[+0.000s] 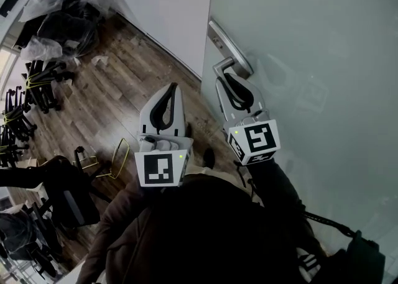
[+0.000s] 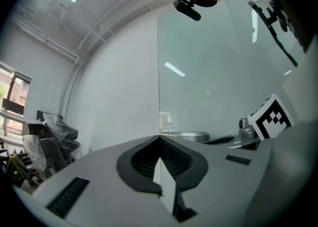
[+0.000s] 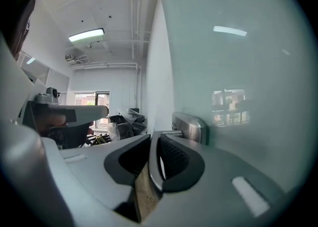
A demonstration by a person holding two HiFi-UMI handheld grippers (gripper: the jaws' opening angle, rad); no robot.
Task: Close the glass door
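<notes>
The right gripper (image 1: 229,77) grips the handle (image 1: 221,64) of the glass door (image 1: 311,59). The left gripper (image 1: 172,88) hangs nearby, jaws together and empty

Looking steeply down: the right gripper (image 1: 226,79) reaches to the frosted glass door (image 1: 311,59), its jaws set about the lever of the metal door handle (image 1: 224,64). The left gripper (image 1: 172,87) hangs just beside it, jaws together and clear of the door, over the wooden floor (image 1: 118,99). Stacked chairs (image 1: 62,25) stand at far left.

Glass door (image 1: 311,40) right, chairs (image 1: 38,82) far left
</notes>
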